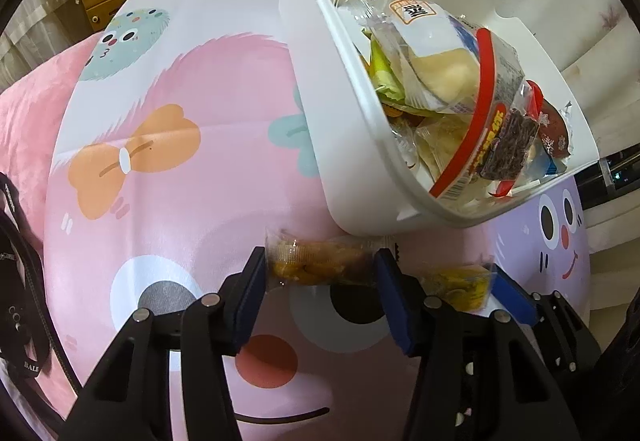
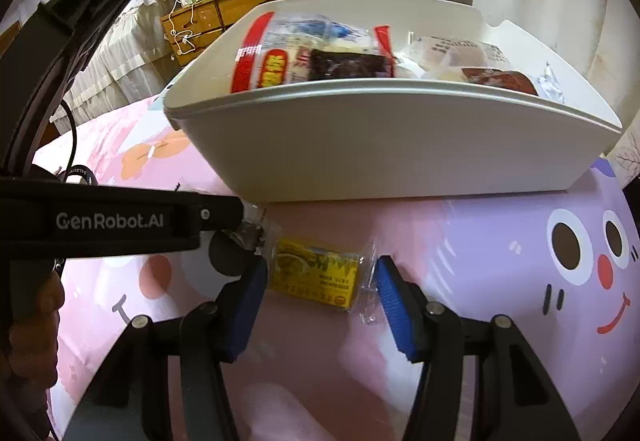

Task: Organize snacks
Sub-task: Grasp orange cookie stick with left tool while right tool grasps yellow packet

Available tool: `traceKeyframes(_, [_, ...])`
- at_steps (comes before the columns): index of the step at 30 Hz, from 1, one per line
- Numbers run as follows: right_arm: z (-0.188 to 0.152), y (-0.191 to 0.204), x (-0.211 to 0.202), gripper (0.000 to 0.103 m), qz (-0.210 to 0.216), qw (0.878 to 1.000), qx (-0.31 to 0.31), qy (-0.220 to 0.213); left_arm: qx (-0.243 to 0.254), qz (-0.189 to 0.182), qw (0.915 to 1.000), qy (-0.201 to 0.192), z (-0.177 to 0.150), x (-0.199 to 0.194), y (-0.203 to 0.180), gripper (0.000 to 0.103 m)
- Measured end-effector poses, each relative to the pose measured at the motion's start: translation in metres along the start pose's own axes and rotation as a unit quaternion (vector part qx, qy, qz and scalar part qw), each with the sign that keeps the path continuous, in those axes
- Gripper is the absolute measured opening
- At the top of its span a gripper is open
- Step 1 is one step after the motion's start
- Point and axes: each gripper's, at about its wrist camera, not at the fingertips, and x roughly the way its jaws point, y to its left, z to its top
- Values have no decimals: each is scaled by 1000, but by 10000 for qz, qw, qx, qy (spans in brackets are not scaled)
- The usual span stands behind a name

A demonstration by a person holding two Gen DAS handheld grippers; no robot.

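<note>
Your left gripper (image 1: 320,265) pinches a clear packet of brown snacks (image 1: 320,261) lying on the pink cloth (image 1: 160,209), just below the white bin (image 1: 360,177). Your right gripper (image 2: 320,281) stands open around the yellow packet (image 2: 316,275) without touching it.

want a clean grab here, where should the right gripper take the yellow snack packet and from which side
Grip the yellow snack packet across its flat filled middle, coming down from above. It lies flat on the tablecloth between the right gripper's open fingers; its crinkly clear end seals look too flimsy to hold. The white bin blocks a far-side approach.
</note>
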Motion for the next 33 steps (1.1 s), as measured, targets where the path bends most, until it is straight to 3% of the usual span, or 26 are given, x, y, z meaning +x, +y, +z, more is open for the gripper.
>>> traceKeyframes(10, [1,-23,-9,56,114,9999,-67,107,-301,-133,9991,-281,-18,-6,10,49])
traceKeyframes(20, [6,-34,-25,55,514,9974,-457,232,-852,-24,9962,-165,-35,-16,9,49])
traceKeyframes(29, [20,-38,-44,50,1043,9891,-1012,241,-1168,223,9919,-450,-40,-60,-8,49])
traceKeyframes(33, [27,-40,-37,50,1120,9872,-1034,478,-1236,316,9895,-674,-40,-82,-14,49])
